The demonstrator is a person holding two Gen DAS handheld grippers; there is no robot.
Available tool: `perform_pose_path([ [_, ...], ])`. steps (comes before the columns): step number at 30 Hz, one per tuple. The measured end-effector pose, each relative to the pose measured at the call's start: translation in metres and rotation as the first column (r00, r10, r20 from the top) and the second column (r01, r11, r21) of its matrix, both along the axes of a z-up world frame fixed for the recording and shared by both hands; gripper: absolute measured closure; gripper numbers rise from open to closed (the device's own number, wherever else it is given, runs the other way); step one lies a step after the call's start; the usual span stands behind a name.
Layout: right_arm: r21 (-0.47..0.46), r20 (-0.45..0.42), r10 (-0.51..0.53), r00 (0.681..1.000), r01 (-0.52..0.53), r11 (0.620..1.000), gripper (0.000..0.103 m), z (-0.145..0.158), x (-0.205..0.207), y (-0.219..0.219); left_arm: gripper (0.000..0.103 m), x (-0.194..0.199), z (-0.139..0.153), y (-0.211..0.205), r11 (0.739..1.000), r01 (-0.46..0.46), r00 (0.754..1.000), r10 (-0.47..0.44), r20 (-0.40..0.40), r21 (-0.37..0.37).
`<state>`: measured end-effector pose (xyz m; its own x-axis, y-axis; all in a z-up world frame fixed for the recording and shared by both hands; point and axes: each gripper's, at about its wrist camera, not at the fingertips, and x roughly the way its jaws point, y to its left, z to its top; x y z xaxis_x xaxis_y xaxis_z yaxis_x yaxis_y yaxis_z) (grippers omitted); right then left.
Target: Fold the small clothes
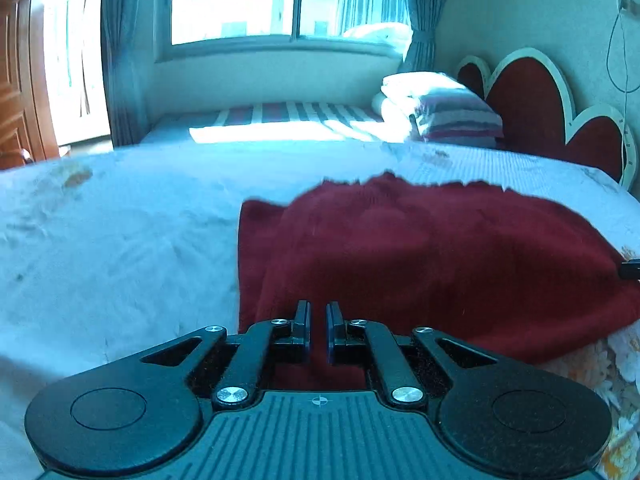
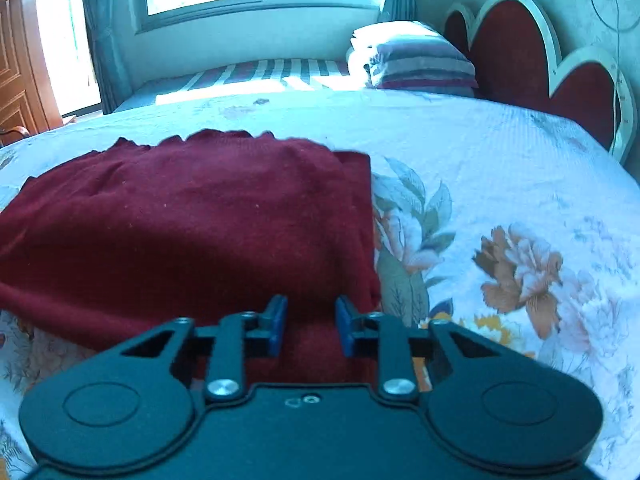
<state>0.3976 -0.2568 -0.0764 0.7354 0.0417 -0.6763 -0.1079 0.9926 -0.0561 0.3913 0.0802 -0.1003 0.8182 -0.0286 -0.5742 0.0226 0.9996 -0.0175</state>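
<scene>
A dark red knitted garment (image 1: 420,248) lies folded on the bed, its scalloped hem on the far side. In the left wrist view my left gripper (image 1: 318,308) hovers over its near left part, shut, with only a thin slit between the blue pads and no cloth pinched. The right wrist view shows the same garment (image 2: 192,216) spread to the left. My right gripper (image 2: 311,304) is over its near right corner, with the jaws apart. Red cloth shows through the gap, but the pads do not press on it.
The bed sheet (image 2: 500,200) is white with a flower print and runs wide to the right of the garment. Stacked pillows (image 2: 416,56) and a red headboard (image 2: 512,48) are at the far right. A window, curtains and a wooden door (image 1: 16,80) lie beyond.
</scene>
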Motion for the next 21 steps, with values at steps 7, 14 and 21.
perform_pose_path([
  [7,0.079,0.028,0.178,0.984,-0.18,0.98,0.072,0.009,0.05,0.056,0.06,0.078,0.001,-0.085,0.975,0.22,0.975,-0.22,-0.006,-0.012],
  [14,0.072,-0.013,0.168,0.986,-0.167,0.983,0.103,-0.012,0.073,0.028,0.056,0.093,-0.021,-0.037,0.995,0.102,0.993,-0.103,-0.061,-0.004],
  [21,0.135,-0.031,0.035,0.999,-0.03,0.99,0.092,-0.005,0.088,-0.029,0.056,0.106,-0.001,-0.023,0.996,0.07,0.997,-0.069,-0.023,0.055],
])
